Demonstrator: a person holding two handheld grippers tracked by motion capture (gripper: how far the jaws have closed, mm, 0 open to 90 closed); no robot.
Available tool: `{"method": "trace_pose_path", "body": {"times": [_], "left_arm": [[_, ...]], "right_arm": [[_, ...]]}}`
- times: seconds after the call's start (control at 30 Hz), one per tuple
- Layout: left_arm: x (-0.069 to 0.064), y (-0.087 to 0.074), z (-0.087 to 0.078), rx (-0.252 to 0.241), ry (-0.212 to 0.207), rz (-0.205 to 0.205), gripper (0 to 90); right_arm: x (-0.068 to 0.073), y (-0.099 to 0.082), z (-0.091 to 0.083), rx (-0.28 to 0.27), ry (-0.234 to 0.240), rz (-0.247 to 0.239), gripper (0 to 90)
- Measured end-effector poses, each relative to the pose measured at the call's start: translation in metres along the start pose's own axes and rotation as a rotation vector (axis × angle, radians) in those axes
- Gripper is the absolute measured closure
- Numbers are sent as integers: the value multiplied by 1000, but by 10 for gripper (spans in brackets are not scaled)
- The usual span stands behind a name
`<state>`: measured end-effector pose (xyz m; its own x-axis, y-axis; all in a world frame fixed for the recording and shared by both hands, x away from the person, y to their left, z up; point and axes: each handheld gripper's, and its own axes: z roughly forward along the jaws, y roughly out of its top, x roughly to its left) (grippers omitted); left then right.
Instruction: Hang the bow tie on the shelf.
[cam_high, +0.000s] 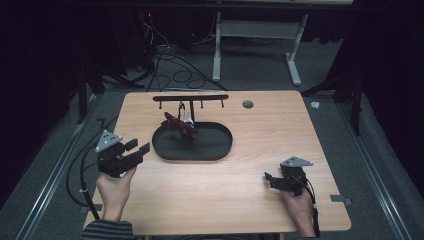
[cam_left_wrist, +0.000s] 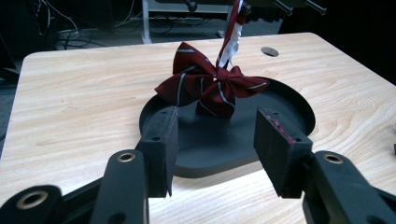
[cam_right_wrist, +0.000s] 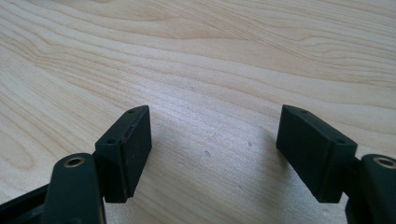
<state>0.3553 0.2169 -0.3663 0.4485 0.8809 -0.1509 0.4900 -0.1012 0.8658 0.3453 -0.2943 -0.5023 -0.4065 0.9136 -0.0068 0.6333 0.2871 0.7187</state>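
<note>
A dark red bow tie with thin pale stripes (cam_high: 179, 125) (cam_left_wrist: 210, 84) hangs by its strap from a black hook bar (cam_high: 190, 98) on a post. Its lower loops lie just over the black oval tray (cam_high: 215, 145) (cam_left_wrist: 289, 107). My left gripper (cam_high: 140, 147) (cam_left_wrist: 217, 116) is held left of the tray, pointing at the bow tie, and is open with nothing between its pads. My right gripper (cam_high: 270, 181) (cam_right_wrist: 212, 116) rests low over bare wood near the table's front right, also open with nothing between its pads.
A round cable hole (cam_high: 248, 104) (cam_left_wrist: 269, 51) is set in the wooden table (cam_high: 280, 130) behind the tray to the right. Beyond the far edge lie floor cables (cam_high: 175, 70) and a white desk frame (cam_high: 260, 30).
</note>
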Motion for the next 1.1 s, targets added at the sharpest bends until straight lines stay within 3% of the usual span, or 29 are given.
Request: {"method": "trace_pose_path", "body": {"times": [0.27, 1.1], "left_arm": [[2, -12, -2, 3, 0, -22, 501], [0, -35, 2, 31, -1, -38, 495]], "right_arm": [[0, 0, 0, 0, 0, 0, 279], [0, 0, 0, 0, -1, 0, 279]]}}
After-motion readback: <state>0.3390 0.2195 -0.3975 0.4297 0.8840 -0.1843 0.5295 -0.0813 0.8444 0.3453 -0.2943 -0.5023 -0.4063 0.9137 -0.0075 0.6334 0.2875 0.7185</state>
